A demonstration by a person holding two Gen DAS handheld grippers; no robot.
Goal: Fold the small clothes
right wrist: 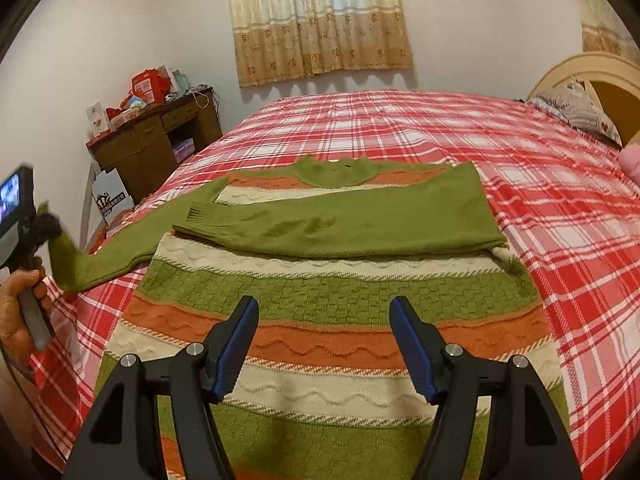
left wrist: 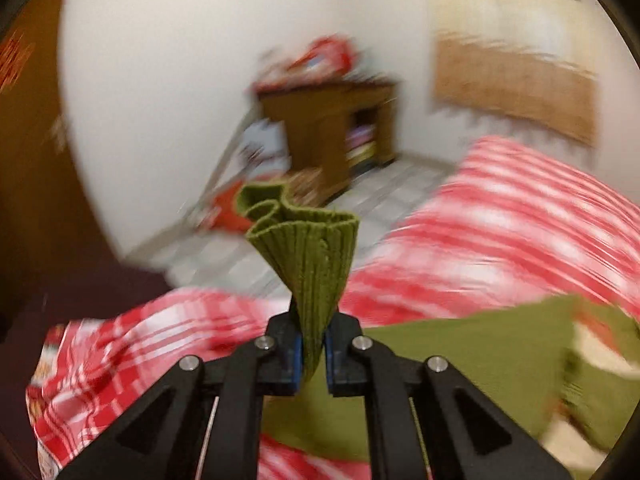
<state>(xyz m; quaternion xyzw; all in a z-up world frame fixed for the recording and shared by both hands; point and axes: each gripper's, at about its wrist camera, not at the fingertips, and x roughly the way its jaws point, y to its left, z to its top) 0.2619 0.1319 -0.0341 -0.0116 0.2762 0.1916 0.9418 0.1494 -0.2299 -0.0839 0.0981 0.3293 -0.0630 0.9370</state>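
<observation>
We note the left gripper pinching the cuff, right gripper fingers wide over the sweater; a hasty pull could drag the sleeve already folded.

Left gripper: jaws closed tight on a bunched green cuff, which stands up out of the pads. In the right wrist view a bare hand grips its handle, off the bed's left edge. Right gripper: jaws parted wide, nothing between the pads, pointed downward over the striped sweater.
</observation>
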